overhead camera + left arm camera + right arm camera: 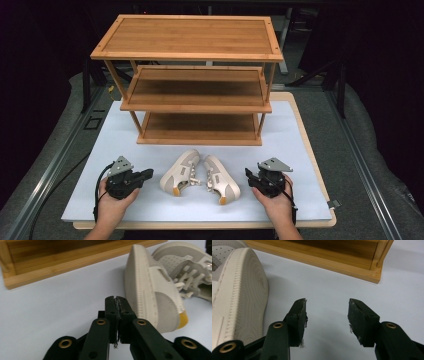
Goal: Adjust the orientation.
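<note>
Two beige shoes lie on their sides on the bench (300, 150), near its front edge and about midway along it, in front of the wooden rack (192, 80). Left shoe (181, 171) and right shoe (220, 179) lie soles outward, laces facing each other, tops nearly meeting at the laces. Each heel shows an amber patch and points toward the front edge.

Left hand-held gripper (148, 173), near the front left corner, lies in a hand (112, 200) that rests on the bench; it points toward the left shoe and stands just beside it, not touching. In the left gripper view its jaws are pressed together with nothing between them, and the shoe's sole (140, 285) stands just beyond and to one side of the tips.

Right hand-held gripper (248, 173), near the front right corner, is held by the other hand (274, 197) and points toward the right shoe. In the right gripper view its jaws are spread over bare bench, nothing between them, with the shoe's ribbed sole (239, 297) just beside one jaw.

The rack has three shelves and stands across the back half of the bench.
</note>
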Tool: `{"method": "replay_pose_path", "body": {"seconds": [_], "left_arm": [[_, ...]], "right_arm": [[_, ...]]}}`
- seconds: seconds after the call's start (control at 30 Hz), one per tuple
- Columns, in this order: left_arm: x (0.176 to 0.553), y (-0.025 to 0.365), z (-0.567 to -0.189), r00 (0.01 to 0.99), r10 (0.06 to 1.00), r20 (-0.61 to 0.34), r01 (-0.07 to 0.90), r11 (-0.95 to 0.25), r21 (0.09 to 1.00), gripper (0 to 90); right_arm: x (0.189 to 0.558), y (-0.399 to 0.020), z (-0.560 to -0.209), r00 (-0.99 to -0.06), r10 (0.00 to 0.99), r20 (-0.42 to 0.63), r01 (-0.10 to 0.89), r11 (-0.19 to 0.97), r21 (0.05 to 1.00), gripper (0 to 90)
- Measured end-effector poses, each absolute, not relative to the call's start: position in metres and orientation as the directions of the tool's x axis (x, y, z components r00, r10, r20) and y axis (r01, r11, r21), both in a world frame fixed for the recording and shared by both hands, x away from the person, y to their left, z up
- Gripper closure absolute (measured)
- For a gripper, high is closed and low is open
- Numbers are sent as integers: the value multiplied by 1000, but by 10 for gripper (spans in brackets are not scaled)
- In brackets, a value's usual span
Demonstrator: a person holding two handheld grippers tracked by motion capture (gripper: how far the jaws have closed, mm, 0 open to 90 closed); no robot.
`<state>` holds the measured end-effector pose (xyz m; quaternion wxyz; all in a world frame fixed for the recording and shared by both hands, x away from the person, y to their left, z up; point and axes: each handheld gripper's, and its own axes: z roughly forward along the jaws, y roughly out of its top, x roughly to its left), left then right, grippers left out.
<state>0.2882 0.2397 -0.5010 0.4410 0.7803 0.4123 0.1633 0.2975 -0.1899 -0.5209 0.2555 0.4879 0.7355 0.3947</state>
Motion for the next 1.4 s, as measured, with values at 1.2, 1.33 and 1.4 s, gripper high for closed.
{"method": "replay_pose_path", "body": {"seconds": [1.2, 1.33, 1.4], "left_arm": [[300, 236, -512, 600, 795, -91, 524, -304, 796, 896], [306, 239, -517, 594, 797, -108, 554, -308, 773, 895], [308, 238, -522, 588, 799, -124, 580, -311, 753, 895]], "right_arm": [[300, -192, -524, -391, 919, 59, 537, 176, 825, 494], [300, -192, -523, -390, 918, 66, 538, 169, 826, 496], [300, -192, -523, -389, 919, 67, 539, 168, 825, 496]]}}
